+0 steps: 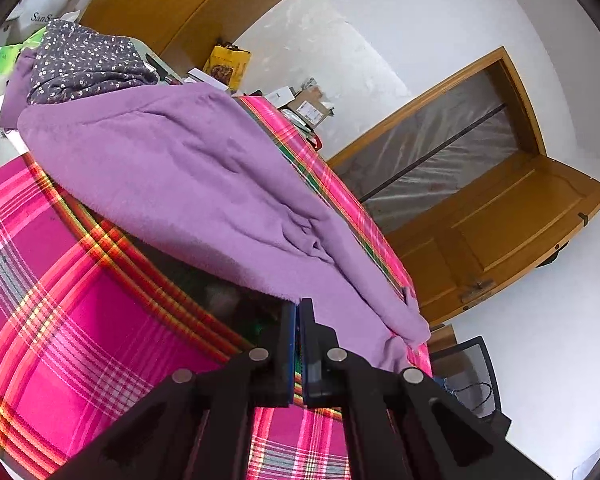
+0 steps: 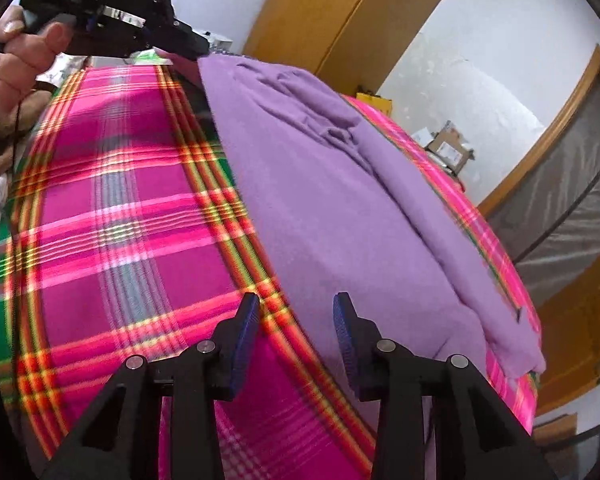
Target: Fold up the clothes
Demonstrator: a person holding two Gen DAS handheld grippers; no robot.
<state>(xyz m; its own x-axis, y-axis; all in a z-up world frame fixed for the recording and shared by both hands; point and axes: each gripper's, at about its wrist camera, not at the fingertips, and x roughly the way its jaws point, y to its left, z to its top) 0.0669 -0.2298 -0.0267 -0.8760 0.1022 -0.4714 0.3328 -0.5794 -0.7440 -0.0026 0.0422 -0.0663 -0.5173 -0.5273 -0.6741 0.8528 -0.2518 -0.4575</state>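
Purple garment [image 1: 204, 184] lies across our pink plaid cloth [image 1: 60, 320], from upper left to lower right of the left wrist view.

We see our left gripper [image 1: 299, 308] with fingers pressed together, pinching the garment's near edge. Our right gripper [image 2: 296, 312] has its blue pads [image 2: 246, 332] spread over the same edge, gripping nothing. A floral garment [image 1: 88, 60] sits folded at upper left, behind the purple one.
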